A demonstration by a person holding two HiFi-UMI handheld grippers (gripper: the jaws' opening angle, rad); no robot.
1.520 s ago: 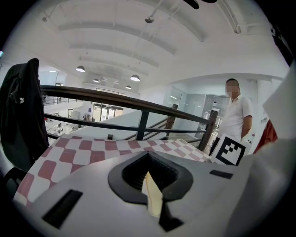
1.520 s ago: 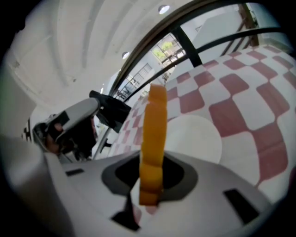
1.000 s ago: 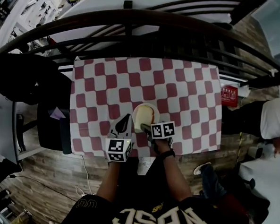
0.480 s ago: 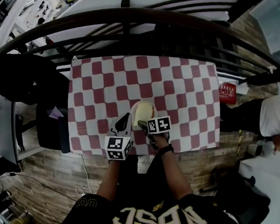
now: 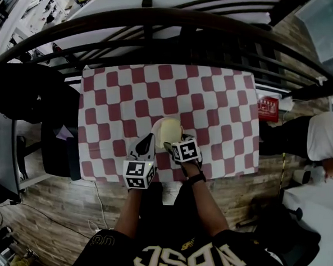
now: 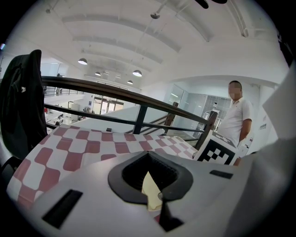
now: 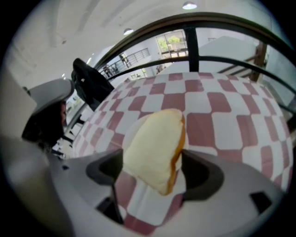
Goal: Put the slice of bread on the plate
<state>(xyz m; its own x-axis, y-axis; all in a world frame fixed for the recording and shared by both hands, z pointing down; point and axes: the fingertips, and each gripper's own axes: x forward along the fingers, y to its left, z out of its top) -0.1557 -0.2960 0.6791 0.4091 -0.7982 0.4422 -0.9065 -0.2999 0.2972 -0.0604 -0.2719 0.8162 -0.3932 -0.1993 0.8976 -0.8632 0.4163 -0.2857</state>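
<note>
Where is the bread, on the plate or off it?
On it: the slice of bread rests over the white plate, whose rim shows around it.

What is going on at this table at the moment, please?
A person holding a gripper in each hand is setting a slice of bread on a white plate on the checkered tablecloth. The right gripper has just been opening its jaws, with the bread between them and over the plate, apparently let go. The left gripper hangs shut beside it, holding nothing.
</note>
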